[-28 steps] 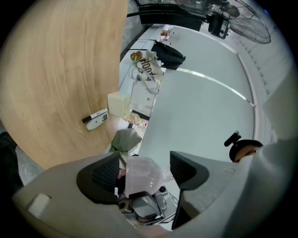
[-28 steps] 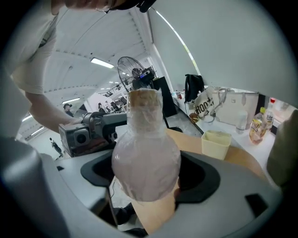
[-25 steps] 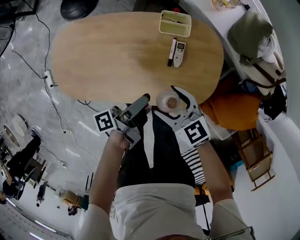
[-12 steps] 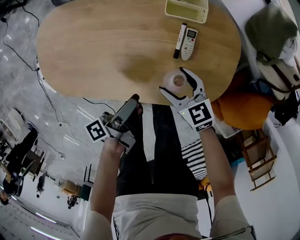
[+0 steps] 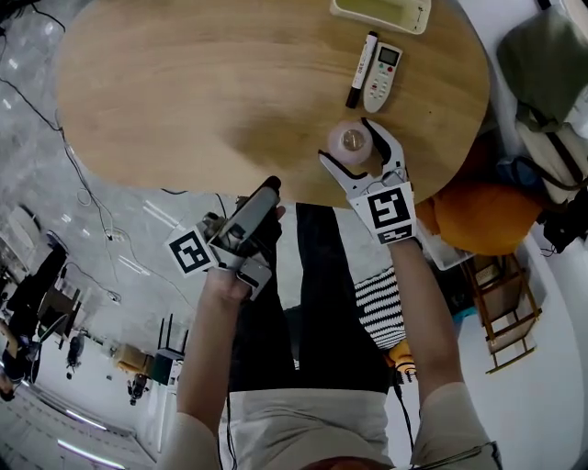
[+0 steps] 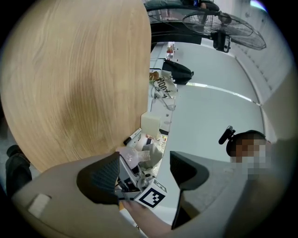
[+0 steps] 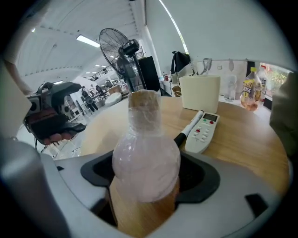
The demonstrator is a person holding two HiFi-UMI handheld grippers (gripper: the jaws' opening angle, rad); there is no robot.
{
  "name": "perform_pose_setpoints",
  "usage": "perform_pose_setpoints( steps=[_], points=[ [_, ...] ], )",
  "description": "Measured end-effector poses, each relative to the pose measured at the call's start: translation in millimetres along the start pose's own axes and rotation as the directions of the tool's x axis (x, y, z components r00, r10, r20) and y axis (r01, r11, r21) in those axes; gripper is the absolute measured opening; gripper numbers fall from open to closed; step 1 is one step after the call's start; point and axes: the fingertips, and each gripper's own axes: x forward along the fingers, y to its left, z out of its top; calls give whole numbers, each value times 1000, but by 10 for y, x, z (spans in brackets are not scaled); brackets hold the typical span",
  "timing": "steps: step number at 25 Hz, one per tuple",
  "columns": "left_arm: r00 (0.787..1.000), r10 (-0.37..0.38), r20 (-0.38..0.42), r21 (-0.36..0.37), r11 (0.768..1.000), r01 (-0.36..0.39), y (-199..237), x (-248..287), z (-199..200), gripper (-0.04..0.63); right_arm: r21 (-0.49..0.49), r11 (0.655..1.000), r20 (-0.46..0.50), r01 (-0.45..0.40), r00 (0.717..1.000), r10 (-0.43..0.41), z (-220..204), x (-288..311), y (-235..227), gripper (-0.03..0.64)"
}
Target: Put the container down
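From above, the oval wooden table (image 5: 184, 83) fills the upper part. The right gripper (image 5: 347, 144) reaches over its near edge with its jaws closed around the container (image 5: 352, 139), a pale pinkish bottle with a tan top. Whether its base touches the wood I can't tell from here. Just beyond it lie a black marker (image 5: 361, 70) and a white remote (image 5: 381, 77) side by side, and past those a pale yellow tray (image 5: 381, 11) is cut off by the frame, its contents out of sight. The left gripper (image 5: 262, 197) hangs off the table, over the floor beside the person's dark trousers. An orange bundle (image 5: 478, 216) and a wooden stool (image 5: 505, 307) sit to the right. In the left gripper view, the left gripper (image 6: 144, 160) has its jaws apart with nothing between them. Through the gap you see the container (image 6: 132, 155) on the table (image 6: 70, 83), with a standing fan (image 6: 223, 28) further back. In the right gripper view, the right gripper (image 7: 146, 176) presses its dark pads on the bulging sides of the container (image 7: 144, 153), whose neck is wrapped in film. The marker (image 7: 188, 128) and remote (image 7: 202, 132) are near behind it, and the tray (image 7: 200, 93) is further back. The print on the remote's buttons is too small to read, as is the label on a yellow bottle (image 7: 251, 93).
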Motion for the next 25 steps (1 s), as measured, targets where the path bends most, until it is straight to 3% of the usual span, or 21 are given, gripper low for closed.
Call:
perform_pose_setpoints(
  steps=[17,22,25],
  points=[
    [999,-46,10,-15,999,46,96,27,16,327,-137,987,-23,81,996,-85,-120,158,-65,390],
    [998,-66,-2,4,998,66,-194,-32,-41,327,-152,984,-9,90,996,-93,146,-50,29,394],
    [997,-78,-24,59,995,79,-565,-83,-101,327,-155,984,18,85,996,-83,455,-328,158,393]
  ],
)
